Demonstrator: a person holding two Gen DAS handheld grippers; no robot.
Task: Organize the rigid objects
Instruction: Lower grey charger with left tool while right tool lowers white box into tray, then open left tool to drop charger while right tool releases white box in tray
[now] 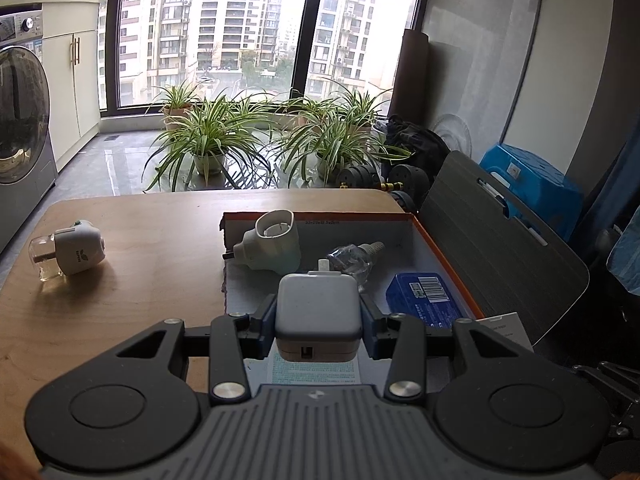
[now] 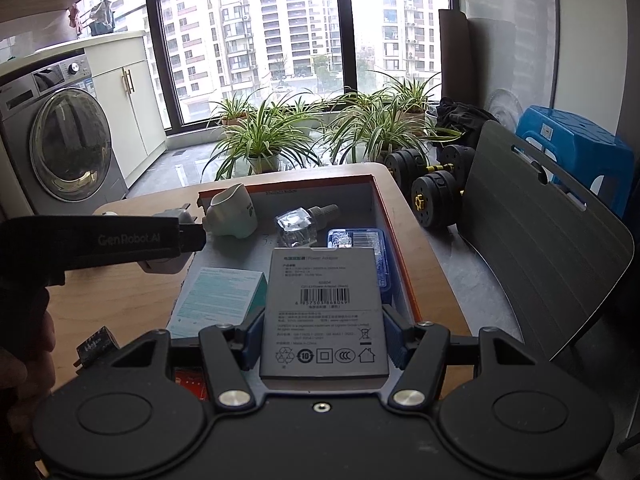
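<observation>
Left wrist view: the left gripper [image 1: 318,316] is clenching a white power adapter [image 1: 318,308] between its blue-padded fingers [image 1: 267,330], at the centre of the frame. The adapter is sitting squarely in the gap, its port side facing the camera and a prong pointing away, and it is hanging over the near part of the orange-rimmed box [image 1: 444,256]. Inside the box, beyond the adapter, a pale plug-in vaporizer [image 1: 272,246] is lying on its side at the upper left of the box, a clear refill bottle [image 1: 352,258] is lying just to its right, and a blue tin [image 1: 424,298] is lying at the right wall. Under the gripper a teal-printed carton [image 1: 316,372] is showing. At the left of the frame a second vaporizer with bottle attached [image 1: 70,254] is lying on the wooden table [image 1: 160,280], well apart from the box.

Right wrist view: the right gripper [image 2: 324,340] is grasping a grey power-adapter box [image 2: 324,312], label side up, at the lower centre, above the near edge of the orange-rimmed box. The left gripper, entering from the left edge, is holding the white adapter just beside the pale vaporizer. Potted plants [image 2: 260,140] are standing by the window.
</observation>
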